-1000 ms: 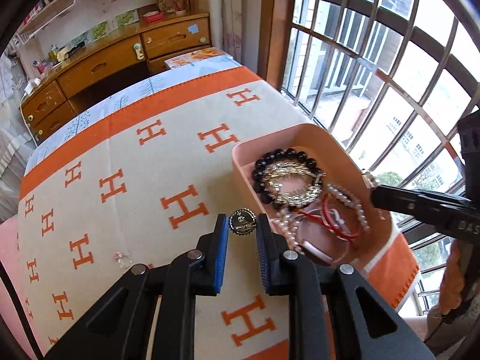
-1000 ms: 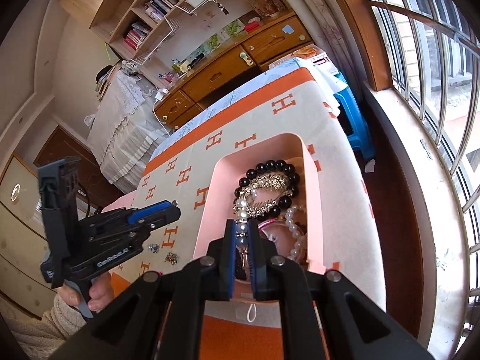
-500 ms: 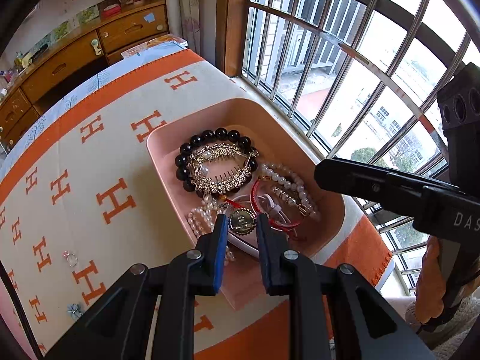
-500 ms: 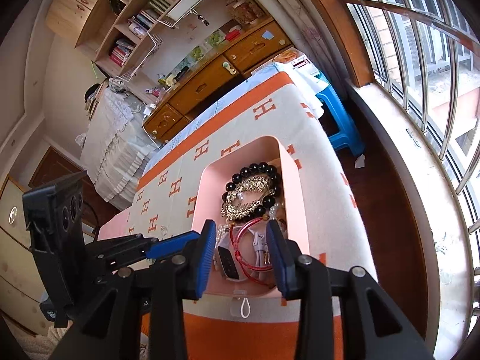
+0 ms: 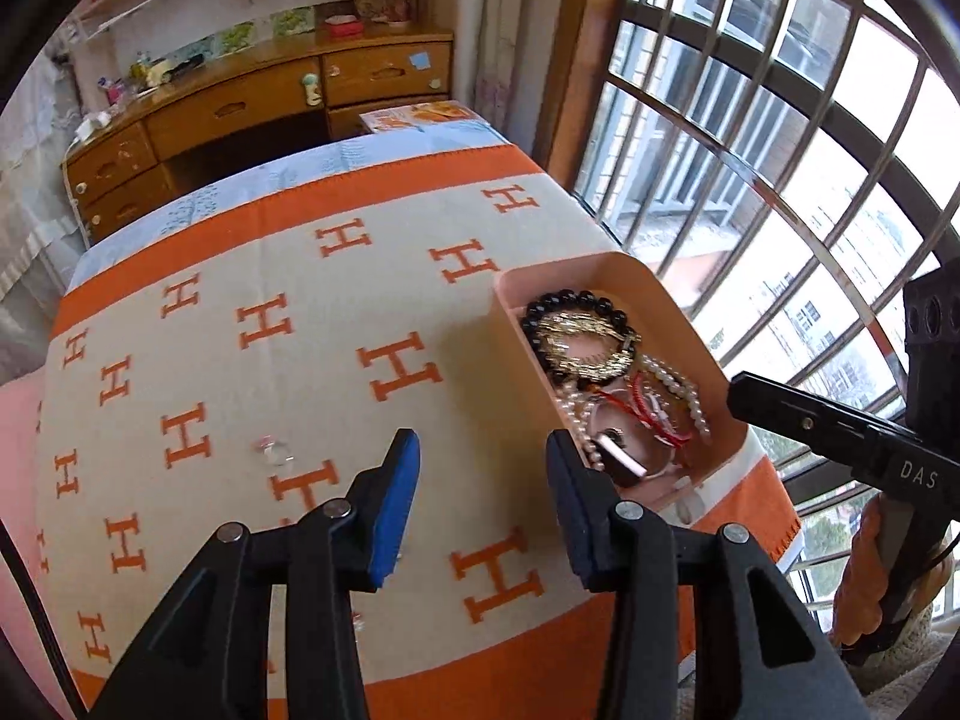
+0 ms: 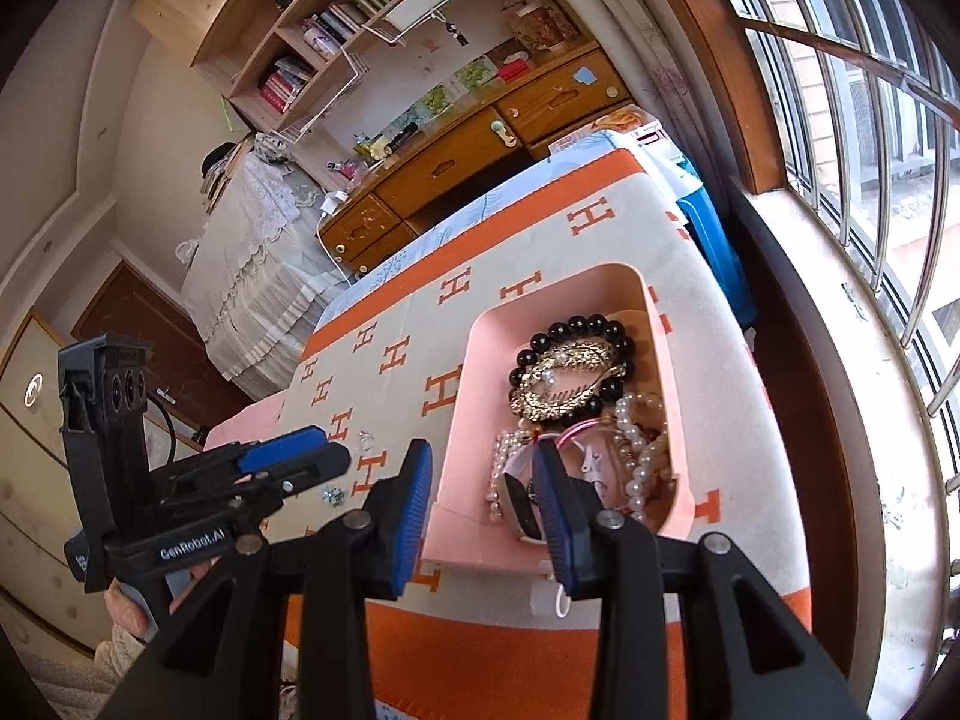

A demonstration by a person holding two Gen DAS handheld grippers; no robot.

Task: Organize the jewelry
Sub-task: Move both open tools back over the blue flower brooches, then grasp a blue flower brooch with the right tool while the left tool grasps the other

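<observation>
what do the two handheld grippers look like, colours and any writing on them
Both the left gripper and the right gripper are black plastic, with silver rivets and ribbed blue pads. The left one's body reads "GenRobot.AI" in white; the right one's shows "DAS". A light knitted sleeve shows at the right hand.

Bright daylight from window; fisheye-warped edges, dark corners.

Both grippers let go over the tray

The left gripper had a small round gold charm pinched a second ago; its jaws just opened, nothing's between them now, and it slid back left off the pink tray to over the blanket. The right gripper dropped its pearl strand too, jaws spread wide, empty, over the tray's near end.
</observation>
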